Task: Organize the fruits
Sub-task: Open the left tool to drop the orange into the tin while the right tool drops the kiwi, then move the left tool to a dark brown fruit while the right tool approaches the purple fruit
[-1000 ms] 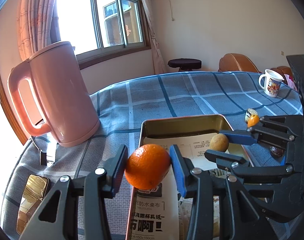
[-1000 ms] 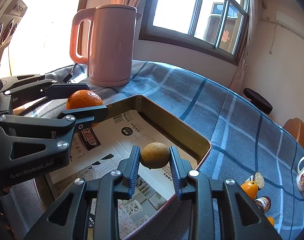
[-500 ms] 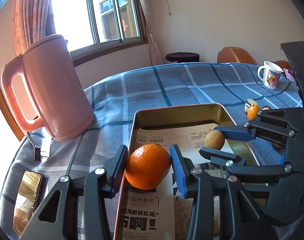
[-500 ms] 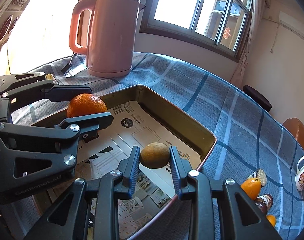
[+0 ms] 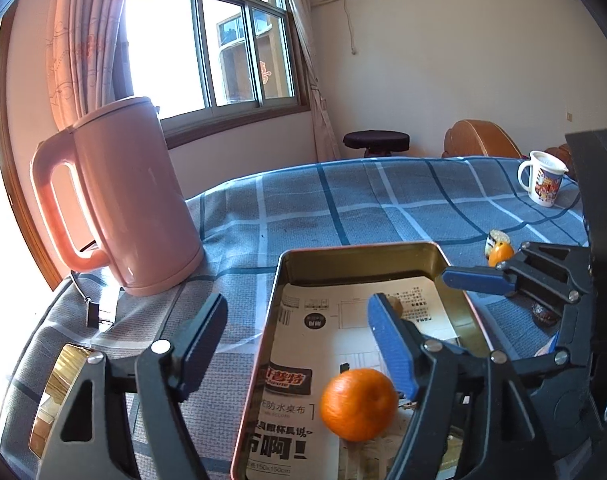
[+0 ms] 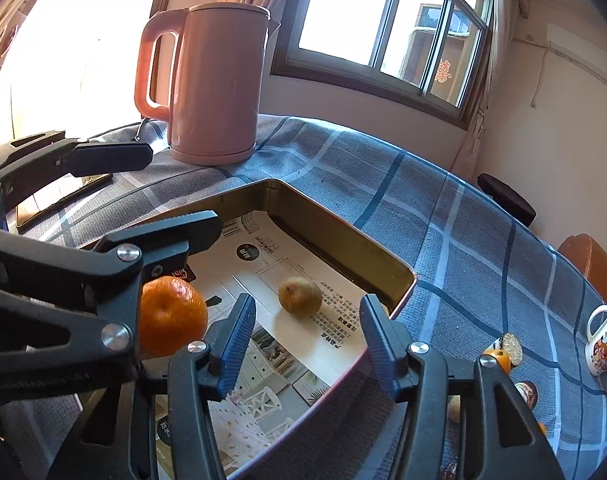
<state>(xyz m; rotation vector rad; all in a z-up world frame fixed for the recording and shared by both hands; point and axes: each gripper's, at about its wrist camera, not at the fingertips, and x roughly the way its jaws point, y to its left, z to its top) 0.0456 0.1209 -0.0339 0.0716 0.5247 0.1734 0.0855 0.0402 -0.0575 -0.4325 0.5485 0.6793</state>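
Looking along the left gripper (image 5: pixel 299 332), we see its jaws spread wide, having just been opening, and nothing is pinched between them: the orange (image 5: pixel 358 404) lies loose on the printed paper (image 5: pixel 303 336) that lines the metal tray (image 5: pixel 359 249), near the tray's near edge and just beside the gripper's right finger. From the right wrist view, the right gripper (image 6: pixel 307 328) also stands parted, its jaws having just been opening, and the brownish fruit (image 6: pixel 300 295) rests on the paper beyond the fingertips, clear of both blue pads (image 6: pixel 236 336), near the tray's far right corner. In that same view we find the orange (image 6: pixel 171 315) partly hidden behind the black frame of the left gripper (image 6: pixel 143 196), well apart from the brownish fruit. The tray sits on a blue checked tablecloth (image 5: pixel 343 204). A pink kettle (image 5: pixel 123 200) stands upright beyond the tray's far left corner, toward the window side of the tabletop. A white printed mug (image 5: pixel 543 178) stands near the far right edge of the tabletop, and some small orange fruits (image 6: pixel 499 358) lie on the cloth to the right of the tray, between it and the mug.
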